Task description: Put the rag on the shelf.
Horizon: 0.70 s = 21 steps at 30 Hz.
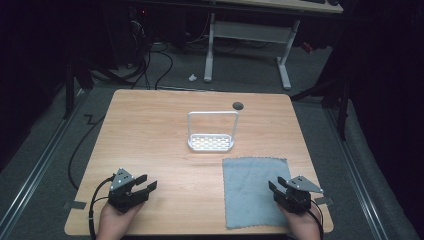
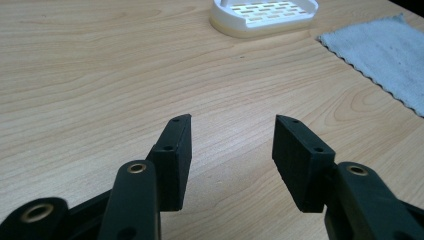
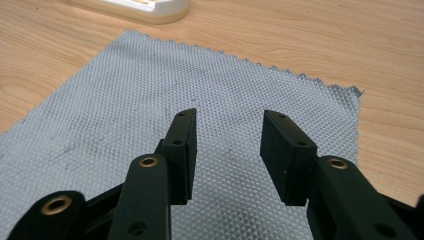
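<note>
cloth (image 1: 255,190) on table (image 1: 150,135) near right | rack (image 1: 211,142) behind it, mid-table

one grey cloth (image 1: 254,190); one white rack (image 1: 211,142); two grippers (image 1: 146,186)

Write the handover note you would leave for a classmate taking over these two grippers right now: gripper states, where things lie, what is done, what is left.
Left gripper: open, empty, over bare table.
Right gripper: open, empty, over the grey cloth, near its right edge.
Cloth lies flat at the near right of the table; the white rack stands behind it, apart from it.
Done: nothing visibly handled so far.
Left: probably grasping the cloth, likely with the right gripper first.
</note>
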Motion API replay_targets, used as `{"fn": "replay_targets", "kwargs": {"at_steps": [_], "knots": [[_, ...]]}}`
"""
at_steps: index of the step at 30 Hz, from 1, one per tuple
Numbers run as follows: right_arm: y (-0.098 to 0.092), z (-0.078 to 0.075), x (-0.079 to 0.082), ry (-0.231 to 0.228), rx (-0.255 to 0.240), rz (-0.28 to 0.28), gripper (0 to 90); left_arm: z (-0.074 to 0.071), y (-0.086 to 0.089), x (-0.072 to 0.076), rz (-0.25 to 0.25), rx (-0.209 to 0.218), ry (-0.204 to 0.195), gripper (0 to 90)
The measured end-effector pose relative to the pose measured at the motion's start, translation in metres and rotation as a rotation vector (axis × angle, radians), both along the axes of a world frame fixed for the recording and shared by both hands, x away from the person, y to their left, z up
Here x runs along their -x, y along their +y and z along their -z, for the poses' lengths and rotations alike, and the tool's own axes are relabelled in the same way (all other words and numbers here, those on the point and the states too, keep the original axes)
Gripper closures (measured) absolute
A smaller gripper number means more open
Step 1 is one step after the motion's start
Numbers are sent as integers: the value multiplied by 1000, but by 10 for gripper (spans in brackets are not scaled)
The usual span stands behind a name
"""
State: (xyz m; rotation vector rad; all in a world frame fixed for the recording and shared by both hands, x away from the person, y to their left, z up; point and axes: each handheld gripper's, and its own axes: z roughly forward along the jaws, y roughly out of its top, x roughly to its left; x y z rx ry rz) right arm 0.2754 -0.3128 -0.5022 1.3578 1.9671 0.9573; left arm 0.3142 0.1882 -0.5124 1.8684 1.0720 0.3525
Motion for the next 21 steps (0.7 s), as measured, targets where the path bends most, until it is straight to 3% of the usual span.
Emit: {"fn": "replay_targets", "kwargs": {"at_steps": [3, 9, 13, 18, 21], "knots": [[-2, 1, -3, 8, -14, -2, 610, 2, -2, 0, 0, -12, 5, 501], [3, 3, -3, 23, 11, -35, 691, 3, -2, 0, -9, -11, 0, 503], [1, 8, -6, 56, 37, -24, 900, 2, 2, 1, -9, -2, -4, 562], [-10, 15, -12, 103, 69, 23, 900, 2, 6, -1, -19, 40, 21, 629], [-14, 21, -16, 142, 72, 30, 900, 2, 6, -1, -14, 40, 24, 650]]}}
